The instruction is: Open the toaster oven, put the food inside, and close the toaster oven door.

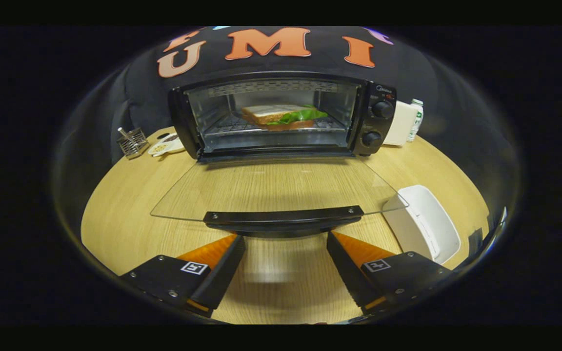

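A black toaster oven point(281, 117) stands at the back of the wooden table point(130, 214). Its glass door point(271, 187) lies folded down flat toward me, with the black door handle point(283, 217) along its front edge. Inside, on the wire rack, rests a sandwich point(283, 116) with green lettuce showing. My gripper point(286, 241) is open just below and in front of the handle. Its fingertips point(234, 243) stand wide apart, one near each end of the handle, with nothing between them.
A white tray point(427, 226) lies right of the door. A wire holder point(132, 142) and a small white dish point(166, 145) sit left of the oven. A white box point(400, 123) and a bottle point(415, 119) stand to the oven's right.
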{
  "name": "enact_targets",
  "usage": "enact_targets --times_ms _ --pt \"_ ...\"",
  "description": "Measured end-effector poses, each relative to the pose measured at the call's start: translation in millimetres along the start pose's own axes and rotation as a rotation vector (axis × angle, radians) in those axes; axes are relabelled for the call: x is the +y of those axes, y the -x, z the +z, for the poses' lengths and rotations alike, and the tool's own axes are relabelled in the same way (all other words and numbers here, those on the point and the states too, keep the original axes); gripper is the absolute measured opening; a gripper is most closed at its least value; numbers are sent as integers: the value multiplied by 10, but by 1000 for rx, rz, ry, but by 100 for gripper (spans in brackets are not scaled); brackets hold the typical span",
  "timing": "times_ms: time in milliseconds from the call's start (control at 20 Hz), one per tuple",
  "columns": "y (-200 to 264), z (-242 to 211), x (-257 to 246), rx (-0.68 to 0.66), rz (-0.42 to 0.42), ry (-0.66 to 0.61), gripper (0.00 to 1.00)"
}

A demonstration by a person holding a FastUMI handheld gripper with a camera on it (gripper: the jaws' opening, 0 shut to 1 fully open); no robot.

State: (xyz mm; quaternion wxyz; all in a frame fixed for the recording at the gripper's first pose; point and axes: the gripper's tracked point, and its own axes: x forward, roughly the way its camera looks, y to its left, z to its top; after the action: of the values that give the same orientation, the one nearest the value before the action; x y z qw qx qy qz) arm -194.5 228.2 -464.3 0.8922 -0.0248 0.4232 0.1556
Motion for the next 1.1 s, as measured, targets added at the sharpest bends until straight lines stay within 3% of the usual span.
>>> enact_targets --times_ms 550,1100 --pt "337 1042 -75 -152 50 -138 99" --pt "160 1851 -88 -261 64 -102 99"
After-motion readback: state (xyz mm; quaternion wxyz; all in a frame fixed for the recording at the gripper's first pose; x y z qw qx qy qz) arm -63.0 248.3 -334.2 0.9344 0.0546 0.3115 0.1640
